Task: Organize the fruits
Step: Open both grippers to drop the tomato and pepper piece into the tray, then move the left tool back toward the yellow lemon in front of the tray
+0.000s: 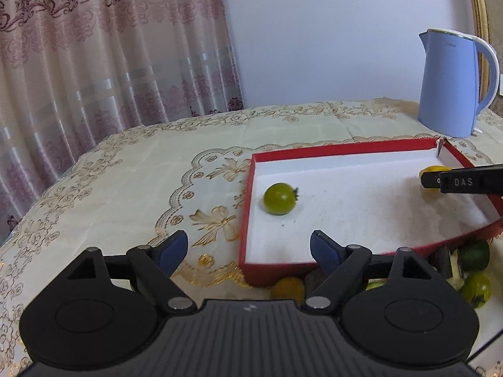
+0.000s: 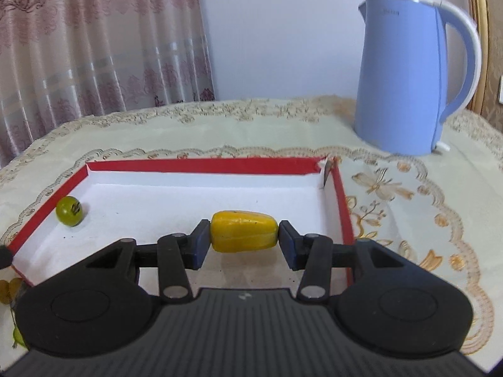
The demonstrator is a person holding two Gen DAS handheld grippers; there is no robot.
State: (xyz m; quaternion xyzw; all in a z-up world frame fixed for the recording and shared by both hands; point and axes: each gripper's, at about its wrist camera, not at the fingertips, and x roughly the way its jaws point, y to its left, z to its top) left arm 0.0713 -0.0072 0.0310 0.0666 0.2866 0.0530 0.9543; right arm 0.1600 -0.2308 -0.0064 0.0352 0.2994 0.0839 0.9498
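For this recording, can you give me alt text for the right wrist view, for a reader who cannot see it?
The right gripper holds a yellow fruit between its jaws, above the white floor of a red box. A green fruit lies in the box's left corner. A blue kettle stands behind on the tablecloth, before a curtain.

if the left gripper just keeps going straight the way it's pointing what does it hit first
Probably the red box: its near left corner lies just ahead of the open left gripper. The green fruit sits further along inside, though depth is hard to judge through the fisheye.
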